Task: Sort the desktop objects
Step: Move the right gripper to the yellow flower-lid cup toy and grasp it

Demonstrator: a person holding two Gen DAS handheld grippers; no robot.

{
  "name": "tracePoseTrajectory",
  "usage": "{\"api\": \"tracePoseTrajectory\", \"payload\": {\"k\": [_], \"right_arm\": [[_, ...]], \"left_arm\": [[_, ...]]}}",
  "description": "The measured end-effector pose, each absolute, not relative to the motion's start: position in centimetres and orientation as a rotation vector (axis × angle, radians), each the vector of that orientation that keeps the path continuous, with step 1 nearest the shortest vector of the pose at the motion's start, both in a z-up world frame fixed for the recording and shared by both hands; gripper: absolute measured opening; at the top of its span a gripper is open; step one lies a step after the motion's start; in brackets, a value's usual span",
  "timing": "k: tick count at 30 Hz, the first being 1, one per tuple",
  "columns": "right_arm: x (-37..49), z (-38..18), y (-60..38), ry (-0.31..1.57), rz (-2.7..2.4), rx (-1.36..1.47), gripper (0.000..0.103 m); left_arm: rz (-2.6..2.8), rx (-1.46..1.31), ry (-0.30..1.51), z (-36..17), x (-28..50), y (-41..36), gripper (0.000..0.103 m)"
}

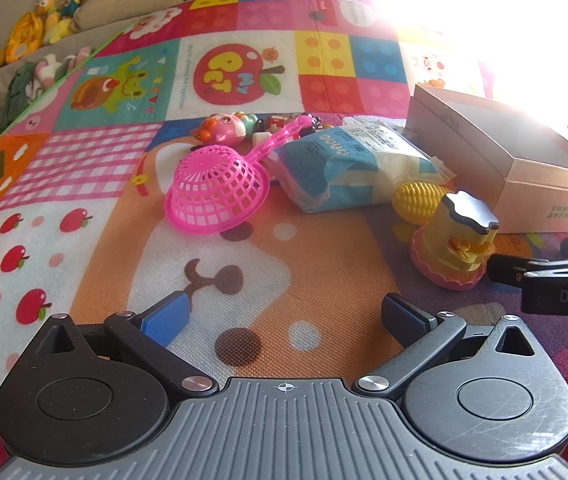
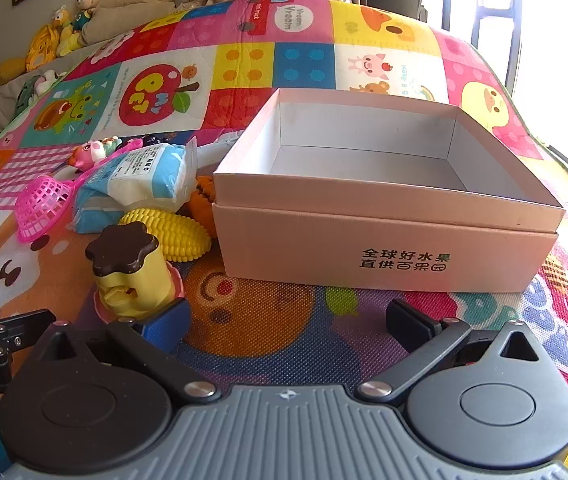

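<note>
On the colourful play mat lie a pink plastic strainer, a blue-and-white packet, a yellow toy corn and a yellow toy pudding with a dark top on a pink base. An open pink cardboard box stands empty at the right. My left gripper is open and empty, low over the mat in front of the strainer. My right gripper is open and empty in front of the box; the pudding toy is just beyond its left fingertip. The corn lies behind it.
A pink pig toy and small figures lie behind the strainer. An orange toy sits between the packet and the box. Plush toys and cushions line the far left edge. Bright window glare fills the upper right.
</note>
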State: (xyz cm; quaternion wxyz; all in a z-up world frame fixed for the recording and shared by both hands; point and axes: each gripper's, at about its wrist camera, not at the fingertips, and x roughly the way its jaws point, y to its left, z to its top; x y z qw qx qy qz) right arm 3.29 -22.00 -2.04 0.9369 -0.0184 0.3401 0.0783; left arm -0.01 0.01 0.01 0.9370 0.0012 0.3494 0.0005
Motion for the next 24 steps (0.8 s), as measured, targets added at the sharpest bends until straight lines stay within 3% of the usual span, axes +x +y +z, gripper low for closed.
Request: {"api": "tracePoseTrajectory", "payload": {"k": [24], "right_arm": [[-1.3, -1.4, -22.6, 0.767, 0.173, -0.07, 0.103]], "left_arm": [[-0.114, 0.025, 0.693, 1.1, -1.0, -0.6, 0.103]]}}
